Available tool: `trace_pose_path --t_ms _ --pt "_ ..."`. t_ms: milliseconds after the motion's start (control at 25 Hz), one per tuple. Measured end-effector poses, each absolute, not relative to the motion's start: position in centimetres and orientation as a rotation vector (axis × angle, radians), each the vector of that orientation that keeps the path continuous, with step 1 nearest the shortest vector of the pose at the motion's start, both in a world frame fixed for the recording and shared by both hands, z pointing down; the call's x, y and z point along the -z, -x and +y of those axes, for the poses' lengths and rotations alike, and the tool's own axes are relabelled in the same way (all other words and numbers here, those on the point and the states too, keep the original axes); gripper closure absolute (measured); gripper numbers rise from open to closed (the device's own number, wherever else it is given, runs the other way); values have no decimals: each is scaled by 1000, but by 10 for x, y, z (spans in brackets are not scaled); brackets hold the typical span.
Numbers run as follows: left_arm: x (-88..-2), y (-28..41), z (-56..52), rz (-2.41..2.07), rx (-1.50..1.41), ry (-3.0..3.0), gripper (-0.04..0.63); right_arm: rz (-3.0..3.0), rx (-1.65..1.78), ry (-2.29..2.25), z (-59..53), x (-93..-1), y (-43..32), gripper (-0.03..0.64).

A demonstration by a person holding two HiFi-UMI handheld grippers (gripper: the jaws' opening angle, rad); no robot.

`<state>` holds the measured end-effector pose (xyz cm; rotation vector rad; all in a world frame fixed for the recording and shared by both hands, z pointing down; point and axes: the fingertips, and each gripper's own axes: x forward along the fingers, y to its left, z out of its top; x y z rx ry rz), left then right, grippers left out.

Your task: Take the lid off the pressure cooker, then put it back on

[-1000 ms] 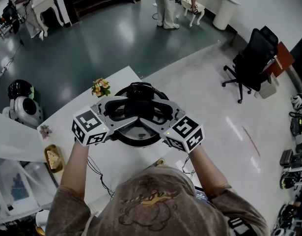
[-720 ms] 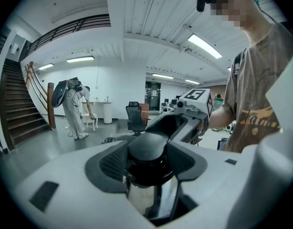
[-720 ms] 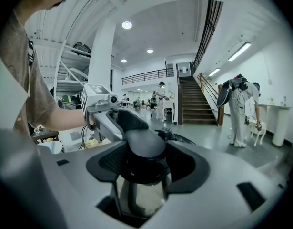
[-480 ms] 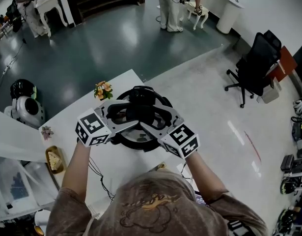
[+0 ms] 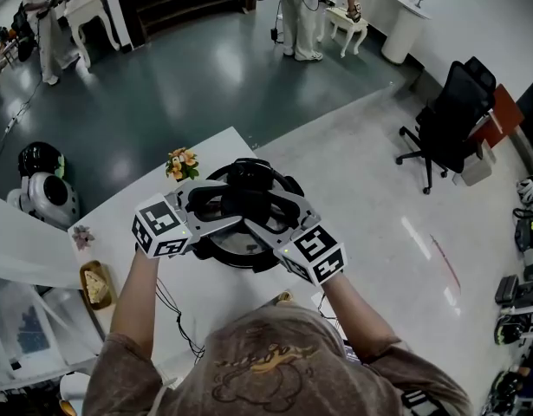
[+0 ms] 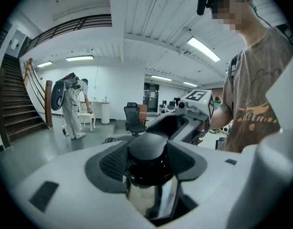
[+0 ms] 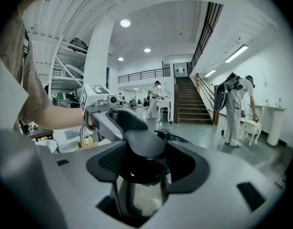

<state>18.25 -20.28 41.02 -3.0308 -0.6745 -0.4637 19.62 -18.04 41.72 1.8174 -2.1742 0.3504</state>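
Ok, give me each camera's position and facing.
Head view: on the head, steeply down at pressure cooker and table; forearms, left gripper, right gripper show.
Left gripper view: rides left gripper, faces lid handle in its jaws; torso, right forearm show.
Right gripper view: rides right gripper, faces same handle; left forearm shows.
Gripper views share the handle, seen from opposite sides.

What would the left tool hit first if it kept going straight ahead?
The lid handle, already gripped between its jaws. Just past that, the right tool faces it, probably next in line.
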Motion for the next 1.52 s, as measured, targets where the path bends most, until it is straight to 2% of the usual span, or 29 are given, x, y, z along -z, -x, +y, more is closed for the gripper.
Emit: trace_pose_path --t_ms 1520 --pt "-421 -184 -204 -477 494 3104 333 -2297 -339 -1658 -183 -427 -200 354"
